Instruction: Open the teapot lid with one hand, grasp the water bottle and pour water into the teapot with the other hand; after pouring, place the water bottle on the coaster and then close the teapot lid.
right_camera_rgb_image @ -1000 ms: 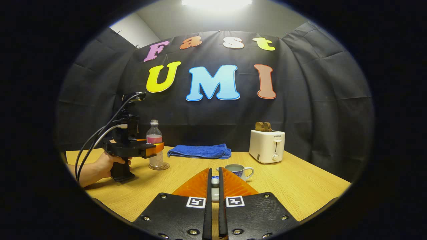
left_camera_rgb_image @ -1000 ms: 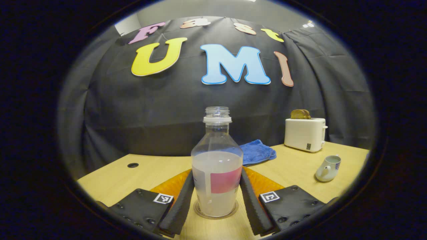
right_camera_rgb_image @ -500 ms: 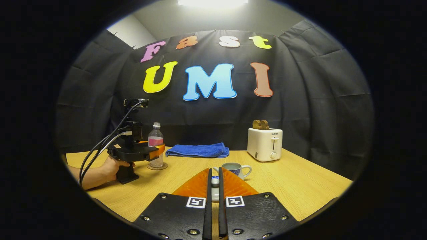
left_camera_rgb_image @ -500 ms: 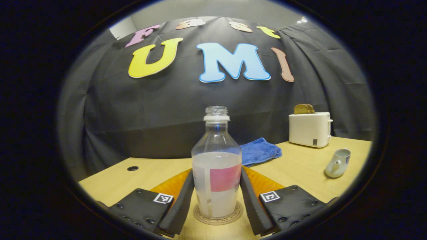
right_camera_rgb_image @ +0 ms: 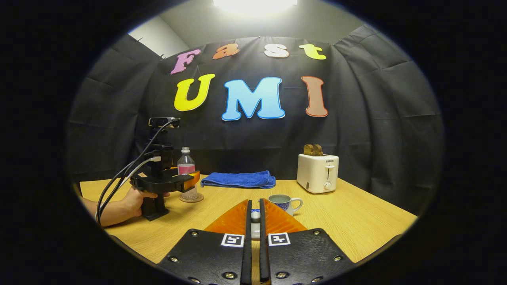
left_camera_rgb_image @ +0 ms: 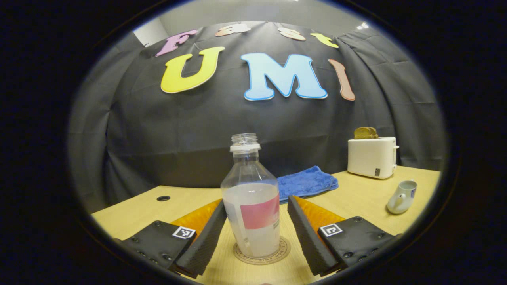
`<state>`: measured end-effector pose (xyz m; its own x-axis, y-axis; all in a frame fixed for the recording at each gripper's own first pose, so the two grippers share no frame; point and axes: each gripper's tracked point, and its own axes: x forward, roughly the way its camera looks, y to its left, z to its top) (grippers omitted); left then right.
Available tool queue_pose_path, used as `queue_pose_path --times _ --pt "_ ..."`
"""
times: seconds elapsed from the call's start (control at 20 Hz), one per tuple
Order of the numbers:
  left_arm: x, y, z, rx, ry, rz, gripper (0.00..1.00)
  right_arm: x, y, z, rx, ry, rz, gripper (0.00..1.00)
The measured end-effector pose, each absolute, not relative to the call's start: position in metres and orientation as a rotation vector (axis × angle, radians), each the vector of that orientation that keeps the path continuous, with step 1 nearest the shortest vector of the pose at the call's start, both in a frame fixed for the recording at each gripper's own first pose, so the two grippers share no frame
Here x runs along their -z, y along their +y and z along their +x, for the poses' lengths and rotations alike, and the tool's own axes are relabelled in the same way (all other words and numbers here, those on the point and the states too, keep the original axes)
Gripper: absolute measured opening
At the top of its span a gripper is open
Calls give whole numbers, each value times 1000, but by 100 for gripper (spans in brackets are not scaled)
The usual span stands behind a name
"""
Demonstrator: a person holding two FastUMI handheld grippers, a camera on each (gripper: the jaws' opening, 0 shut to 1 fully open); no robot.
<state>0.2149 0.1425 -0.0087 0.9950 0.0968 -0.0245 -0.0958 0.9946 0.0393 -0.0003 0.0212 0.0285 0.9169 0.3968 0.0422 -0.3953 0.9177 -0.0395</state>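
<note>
The clear water bottle (left_camera_rgb_image: pixel 251 206), uncapped, partly full and pink-labelled, stands upright on the round coaster (left_camera_rgb_image: pixel 282 249). My left gripper (left_camera_rgb_image: pixel 255 202) is open around it, with a gap showing at the right finger. In the right gripper view the bottle (right_camera_rgb_image: pixel 187 172) rests on the coaster (right_camera_rgb_image: pixel 191 199), with the left gripper (right_camera_rgb_image: pixel 189 181) and the hand (right_camera_rgb_image: pixel 130 202) holding it beside it. My right gripper (right_camera_rgb_image: pixel 256 206) is shut on the small white teapot lid (right_camera_rgb_image: pixel 256 216), held just in front of the lidless teapot (right_camera_rgb_image: pixel 283 202). That teapot (left_camera_rgb_image: pixel 401 192) also stands at the far right.
A folded blue towel (right_camera_rgb_image: pixel 237 179) lies along the back of the wooden table (right_camera_rgb_image: pixel 356 221). A white toaster (right_camera_rgb_image: pixel 317 173) with toast in it stands at the back right. A cable hole (left_camera_rgb_image: pixel 163 198) sits in the tabletop at the left.
The left gripper set the bottle onto the coaster, then opened its fingers and drew back a little. The right gripper stayed nearly still with the lid.
</note>
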Motion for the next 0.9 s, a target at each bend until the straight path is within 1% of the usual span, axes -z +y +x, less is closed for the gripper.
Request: queue_pose_path --times 0.1,0.3,0.45,0.55,0.7,0.8,0.9 --pt "10 143 210 -102 28 31 100 -30 21 -2 -408 -54 -31 7" --pt "11 149 181 -136 45 20 100 -30 22 -4 -415 -51 -19 7" --pt "1 148 150 -147 18 16 100 -34 18 11 -398 -59 4 8" --pt "-15 139 112 -141 -2 -13 100 -38 20 44 -380 -48 22 7" --pt "-29 128 90 -126 -32 -40 100 -43 22 82 -331 -47 20 8" --pt "-44 112 73 -106 -54 -36 100 -50 19 133 -266 -54 17 7" --pt "-41 97 67 -81 -50 -37 100 -42 21 161 -244 -30 27 7"
